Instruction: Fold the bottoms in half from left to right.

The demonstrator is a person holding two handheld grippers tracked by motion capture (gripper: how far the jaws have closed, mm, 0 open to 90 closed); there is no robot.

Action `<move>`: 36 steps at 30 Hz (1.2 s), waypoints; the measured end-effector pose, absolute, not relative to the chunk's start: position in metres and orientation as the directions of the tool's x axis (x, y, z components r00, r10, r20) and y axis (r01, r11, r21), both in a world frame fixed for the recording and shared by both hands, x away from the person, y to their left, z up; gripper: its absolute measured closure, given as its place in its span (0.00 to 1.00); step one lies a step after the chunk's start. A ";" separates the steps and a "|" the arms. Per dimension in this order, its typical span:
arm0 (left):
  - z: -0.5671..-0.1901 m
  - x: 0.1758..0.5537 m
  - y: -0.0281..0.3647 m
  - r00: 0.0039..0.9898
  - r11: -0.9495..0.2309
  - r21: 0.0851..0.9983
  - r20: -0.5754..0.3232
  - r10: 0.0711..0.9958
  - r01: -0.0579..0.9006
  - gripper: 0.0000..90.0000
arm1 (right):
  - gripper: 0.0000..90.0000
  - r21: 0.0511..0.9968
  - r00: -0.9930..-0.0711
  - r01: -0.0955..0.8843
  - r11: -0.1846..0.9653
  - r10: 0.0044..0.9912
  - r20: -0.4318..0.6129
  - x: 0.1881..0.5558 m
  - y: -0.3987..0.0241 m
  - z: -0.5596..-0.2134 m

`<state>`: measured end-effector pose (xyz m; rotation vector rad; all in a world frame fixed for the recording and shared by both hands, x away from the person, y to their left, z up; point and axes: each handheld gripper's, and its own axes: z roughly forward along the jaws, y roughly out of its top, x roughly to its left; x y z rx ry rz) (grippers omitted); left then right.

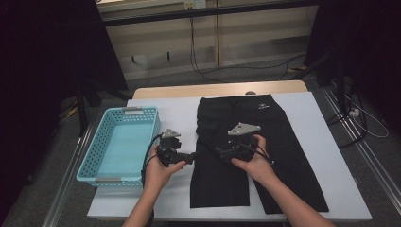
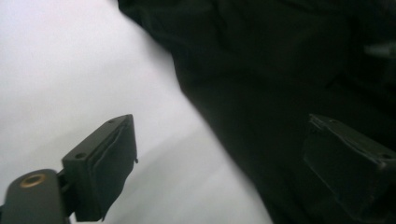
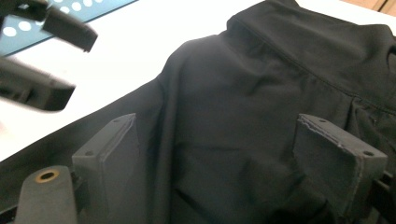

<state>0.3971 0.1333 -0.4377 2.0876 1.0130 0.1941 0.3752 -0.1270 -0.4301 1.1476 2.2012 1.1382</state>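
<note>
Black shorts [image 1: 222, 182] lie flat on the white table [image 1: 312, 142], waistband at the far end and both legs pointing toward the person. My left gripper [image 1: 193, 157] hovers at the shorts' left edge, pointing right. In the left gripper view its jaws [image 2: 224, 163] stand open, one over the white surface and one over the black cloth [image 2: 280, 70]. My right gripper [image 1: 218, 151] sits over the left leg, pointing left. It is open [image 3: 229, 163] just above the wrinkled fabric [image 3: 261, 93], holding nothing. The left gripper [image 3: 56, 58] faces it from the upper left.
A light blue perforated basket [image 1: 127, 111] stands empty on the table's left side, close to the left hand; its corner [image 3: 100, 5] shows in the right gripper view. A wooden table edge [image 1: 217, 90] runs along the back. Cables lie on the floor beyond.
</note>
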 end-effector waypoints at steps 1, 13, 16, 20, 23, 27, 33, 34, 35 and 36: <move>-0.439 0.395 0.133 0.675 -0.374 0.711 -0.191 0.713 0.596 0.14 | 0.16 0.811 -0.576 0.483 0.329 0.818 0.011 0.376 -0.127 -0.430; -0.449 0.379 0.121 0.700 -0.457 0.689 -0.102 0.707 0.562 0.34 | 0.16 0.809 -0.567 0.488 0.327 0.824 0.009 0.377 -0.124 -0.433; -0.453 0.377 0.118 0.707 -0.476 0.678 -0.092 0.701 0.560 0.40 | 0.16 0.812 -0.564 0.480 0.331 0.825 -0.003 0.376 -0.124 -0.432; -0.451 0.372 0.111 0.721 -0.520 0.662 -0.044 0.692 0.540 0.54 | 0.17 0.817 -0.555 0.479 0.321 0.832 -0.002 0.377 -0.125 -0.432; -0.449 0.369 0.106 0.725 -0.523 0.655 -0.056 0.687 0.546 0.71 | 0.17 0.817 -0.553 0.478 0.323 0.833 -0.005 0.378 -0.125 -0.433; -0.449 0.370 0.104 0.730 -0.503 0.640 -0.137 0.669 0.581 0.97 | 0.18 0.819 -0.553 0.475 0.322 0.833 -0.007 0.380 -0.123 -0.435; -0.439 0.371 0.106 0.726 -0.437 0.677 -0.213 0.654 0.592 0.98 | 0.19 0.828 -0.542 0.474 0.300 0.840 0.005 0.384 -0.123 -0.437; -0.436 0.370 0.106 0.730 -0.431 0.682 -0.224 0.645 0.591 0.98 | 0.19 0.832 -0.538 0.472 0.293 0.843 0.008 0.385 -0.124 -0.437; -0.434 0.370 0.105 0.731 -0.417 0.691 -0.240 0.639 0.591 0.98 | 0.19 0.835 -0.534 0.471 0.284 0.845 0.013 0.386 -0.124 -0.437; -0.433 0.369 0.105 0.732 -0.405 0.698 -0.250 0.634 0.590 0.98 | 0.19 0.837 -0.532 0.470 0.279 0.847 0.017 0.387 -0.125 -0.437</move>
